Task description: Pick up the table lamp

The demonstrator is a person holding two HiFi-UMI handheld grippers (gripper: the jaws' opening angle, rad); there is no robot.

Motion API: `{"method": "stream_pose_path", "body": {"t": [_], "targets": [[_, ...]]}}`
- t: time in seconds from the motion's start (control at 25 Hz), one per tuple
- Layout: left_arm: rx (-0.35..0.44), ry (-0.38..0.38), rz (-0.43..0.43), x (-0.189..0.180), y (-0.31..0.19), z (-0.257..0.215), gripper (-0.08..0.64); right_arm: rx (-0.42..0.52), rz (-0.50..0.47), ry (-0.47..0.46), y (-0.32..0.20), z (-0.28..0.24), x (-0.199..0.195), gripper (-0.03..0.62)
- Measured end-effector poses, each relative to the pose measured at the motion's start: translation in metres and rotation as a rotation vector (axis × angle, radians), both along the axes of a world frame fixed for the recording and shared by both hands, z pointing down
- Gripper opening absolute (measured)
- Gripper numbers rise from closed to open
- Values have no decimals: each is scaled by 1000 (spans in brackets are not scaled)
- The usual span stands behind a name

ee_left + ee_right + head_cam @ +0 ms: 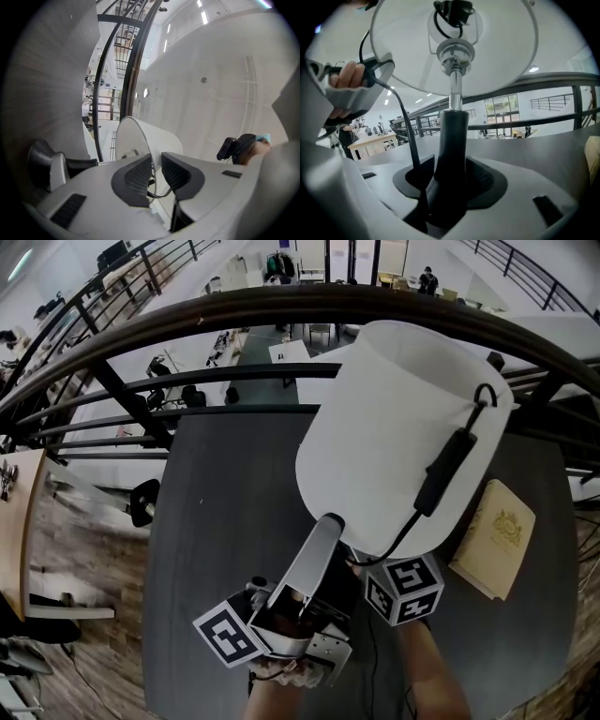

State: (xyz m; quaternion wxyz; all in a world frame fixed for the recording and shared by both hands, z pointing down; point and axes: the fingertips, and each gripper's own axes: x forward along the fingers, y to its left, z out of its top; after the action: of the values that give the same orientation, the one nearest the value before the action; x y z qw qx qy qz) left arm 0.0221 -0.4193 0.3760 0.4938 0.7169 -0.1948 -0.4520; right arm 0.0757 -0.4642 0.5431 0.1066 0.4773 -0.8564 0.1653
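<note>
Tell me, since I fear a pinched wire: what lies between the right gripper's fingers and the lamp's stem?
The right gripper view shows the black cord running down between the stem and the finger of the right gripper at picture left.

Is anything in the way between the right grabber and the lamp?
No, nothing visible is in the way. The lamp stem already sits between the jaws of the right gripper, with the black cord running alongside it. The left gripper pinches the rim of the lamp shade.
</note>
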Motion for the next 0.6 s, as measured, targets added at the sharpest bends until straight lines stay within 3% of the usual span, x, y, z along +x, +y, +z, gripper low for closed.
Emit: {"method": "stream_pose_path", "body": {"t": [0.6], "targets": [[23,32,28,6,9,-5,67,73,31,-20,8,-3,3,216]]}}
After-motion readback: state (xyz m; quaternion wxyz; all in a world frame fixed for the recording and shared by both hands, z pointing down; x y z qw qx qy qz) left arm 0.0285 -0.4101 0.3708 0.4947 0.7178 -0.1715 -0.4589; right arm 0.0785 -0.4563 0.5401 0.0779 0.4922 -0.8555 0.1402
